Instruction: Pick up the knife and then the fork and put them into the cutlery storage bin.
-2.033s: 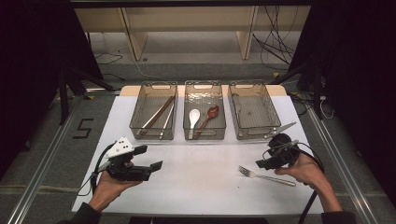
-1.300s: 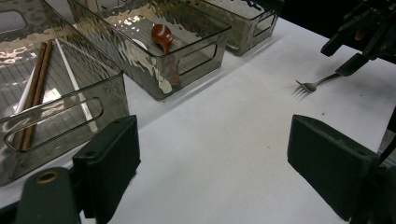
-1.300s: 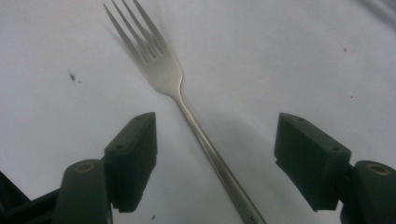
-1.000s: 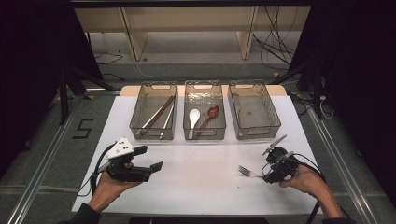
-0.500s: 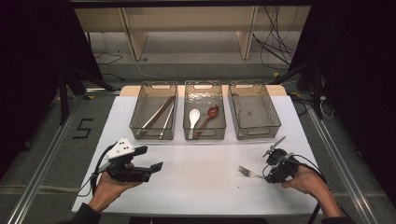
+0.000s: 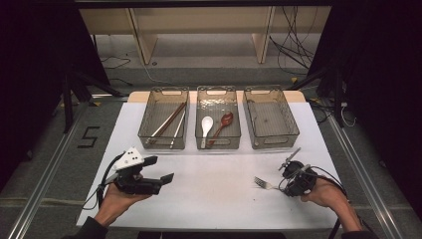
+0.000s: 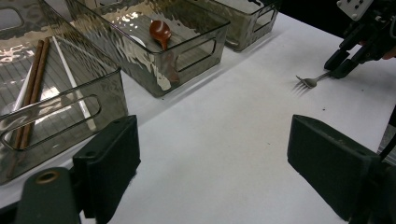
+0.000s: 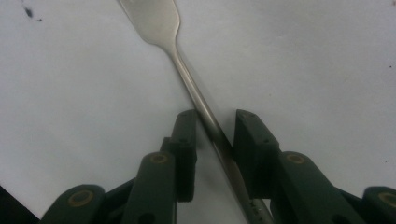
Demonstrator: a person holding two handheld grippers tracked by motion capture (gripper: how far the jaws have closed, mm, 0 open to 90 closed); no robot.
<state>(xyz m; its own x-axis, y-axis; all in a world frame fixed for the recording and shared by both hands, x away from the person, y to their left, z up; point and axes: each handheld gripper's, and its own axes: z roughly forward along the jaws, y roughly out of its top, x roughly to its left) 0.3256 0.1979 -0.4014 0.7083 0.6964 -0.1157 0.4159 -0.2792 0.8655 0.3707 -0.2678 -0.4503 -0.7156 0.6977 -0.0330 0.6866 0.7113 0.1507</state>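
The right gripper (image 6: 287,181) is down on the table (image 6: 219,199) near its right edge, and its jaws have just been closing around the handle of the fork (image 8: 198,100). The handle runs between the pads; they are narrow about it, but a thin gap shows on each side, so no grip yet. The fork lies flat, tines toward the table's middle. The left gripper (image 6: 161,169) hovers wide open at the left, holding nothing.
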